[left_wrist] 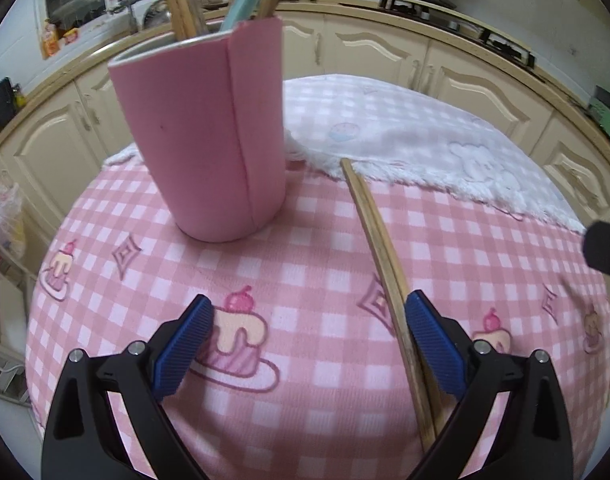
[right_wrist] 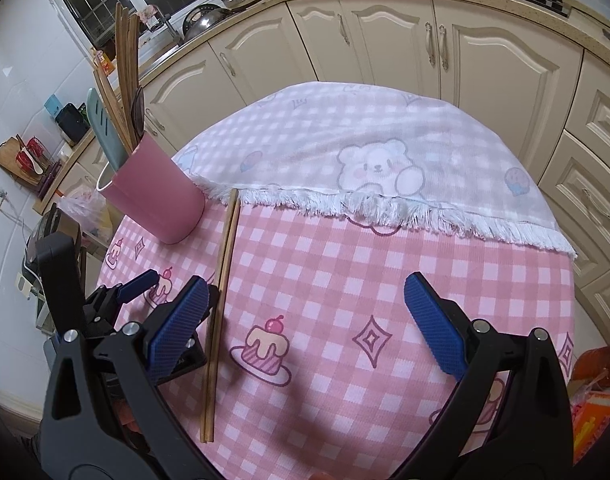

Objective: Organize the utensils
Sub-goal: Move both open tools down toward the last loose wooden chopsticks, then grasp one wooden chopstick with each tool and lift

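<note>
A pair of wooden chopsticks (left_wrist: pixel 379 246) lies on the pink checked tablecloth (left_wrist: pixel 305 248), its near end just inside my left gripper's right finger. My left gripper (left_wrist: pixel 309 312) is open and low over the cloth. A pink utensil cup (left_wrist: pixel 209 136) stands ahead to the left, holding wooden utensils and a light blue spatula (left_wrist: pixel 241 4). In the right wrist view the chopsticks (right_wrist: pixel 221 300) lie left of my open, empty right gripper (right_wrist: pixel 305 296), with the cup (right_wrist: pixel 153 192) at far left and the left gripper (right_wrist: pixel 145 280) beside it.
A white fringed cloth with a bear print (right_wrist: pixel 381 168) covers the far half of the table. Cream kitchen cabinets (right_wrist: pixel 385 40) and a counter ring the table behind. The table edge drops off at left and right.
</note>
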`<state>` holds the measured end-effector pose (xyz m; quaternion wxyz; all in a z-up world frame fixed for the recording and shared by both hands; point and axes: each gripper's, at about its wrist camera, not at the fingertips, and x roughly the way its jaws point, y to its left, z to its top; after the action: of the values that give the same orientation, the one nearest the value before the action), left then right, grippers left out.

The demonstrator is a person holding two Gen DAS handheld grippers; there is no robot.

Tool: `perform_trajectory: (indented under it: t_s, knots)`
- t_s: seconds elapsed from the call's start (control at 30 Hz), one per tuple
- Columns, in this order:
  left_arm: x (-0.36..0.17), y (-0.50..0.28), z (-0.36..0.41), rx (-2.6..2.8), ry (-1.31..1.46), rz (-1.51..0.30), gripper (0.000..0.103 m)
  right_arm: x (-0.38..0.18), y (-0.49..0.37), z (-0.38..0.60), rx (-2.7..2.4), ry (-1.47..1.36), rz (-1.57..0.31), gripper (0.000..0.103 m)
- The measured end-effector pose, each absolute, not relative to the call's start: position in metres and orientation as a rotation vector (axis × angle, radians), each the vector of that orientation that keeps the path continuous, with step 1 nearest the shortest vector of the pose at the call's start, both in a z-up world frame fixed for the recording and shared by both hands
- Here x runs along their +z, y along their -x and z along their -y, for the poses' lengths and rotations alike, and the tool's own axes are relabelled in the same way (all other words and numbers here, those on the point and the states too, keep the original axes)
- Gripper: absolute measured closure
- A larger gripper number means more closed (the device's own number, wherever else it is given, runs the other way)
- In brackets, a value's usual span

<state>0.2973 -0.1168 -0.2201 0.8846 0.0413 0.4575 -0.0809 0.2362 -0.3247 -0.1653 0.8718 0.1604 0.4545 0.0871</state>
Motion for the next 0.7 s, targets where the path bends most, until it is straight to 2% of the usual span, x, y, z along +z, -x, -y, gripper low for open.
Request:
perform_trajectory:
  t_s: [0.27, 0.33, 0.43, 0.63, 0.7]
  knots:
    - [-0.223, -0.3, 0.119, -0.166, -0.122, -0.96, 0.011, -0.166, -0.236, 0.324, 0.182, -0.332, -0.957, 0.007]
    - [-0.22, -0.297, 0.115, -0.205, -0.135, -0.96, 0.025, -0.168, -0.237, 0.318, 0.194, -0.313, -0.973, 0.007]
    - [-0.217, -0.296, 0.106, -0.257, -0.157, -0.969, 0.033, -0.174, -0.242, 0.301, 0.209, -0.252, -1.013, 0.007]
    - [-0.216, -0.301, 0.1, -0.336, -0.232, -0.978, 0.034, -0.185, -0.262, 0.265, 0.234, -0.156, -1.073, 0.007]
    - [-0.215, -0.302, 0.104, -0.354, -0.274, -0.968, 0.034, -0.187, -0.268, 0.254, 0.236, -0.122, -1.09, 0.011]
